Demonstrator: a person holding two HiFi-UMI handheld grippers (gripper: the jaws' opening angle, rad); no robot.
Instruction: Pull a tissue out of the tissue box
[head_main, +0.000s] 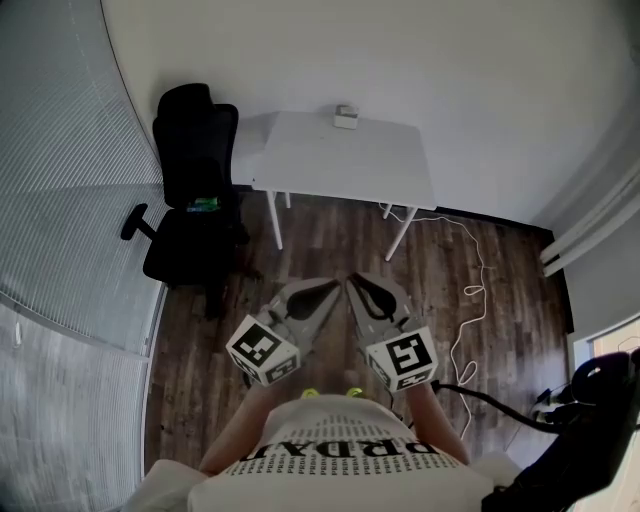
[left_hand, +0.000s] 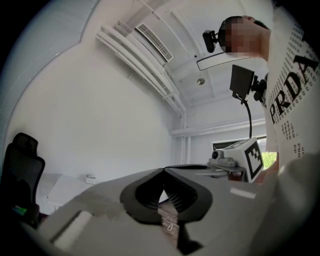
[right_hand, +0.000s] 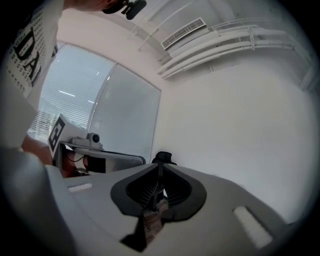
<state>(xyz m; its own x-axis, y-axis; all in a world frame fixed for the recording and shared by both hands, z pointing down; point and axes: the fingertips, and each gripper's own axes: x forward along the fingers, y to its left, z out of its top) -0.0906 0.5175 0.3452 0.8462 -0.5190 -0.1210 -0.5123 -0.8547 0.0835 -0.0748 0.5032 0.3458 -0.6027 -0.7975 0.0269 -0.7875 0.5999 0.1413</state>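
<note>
Nearest, well short of the counter and close against the person's printed shirt, both tools are held side by side and aimed toward it. The left tongs have their tips together with nothing between them, as the left gripper view confirms. The right tongs also meet at the tips and are empty. Each gripper view catches the other tool's marker cube: the right one and the left one.

Only the head view shows the wood floor before the counter and a pale cable trailing off its right leg. A black office chair stands just left of the counter, and its top peeks above the right tongs.

The tissue box sits at the counter's far edge by the wall, untouched. The left gripper view shows it small. The ceiling vent shows in the gripper views alone.
</note>
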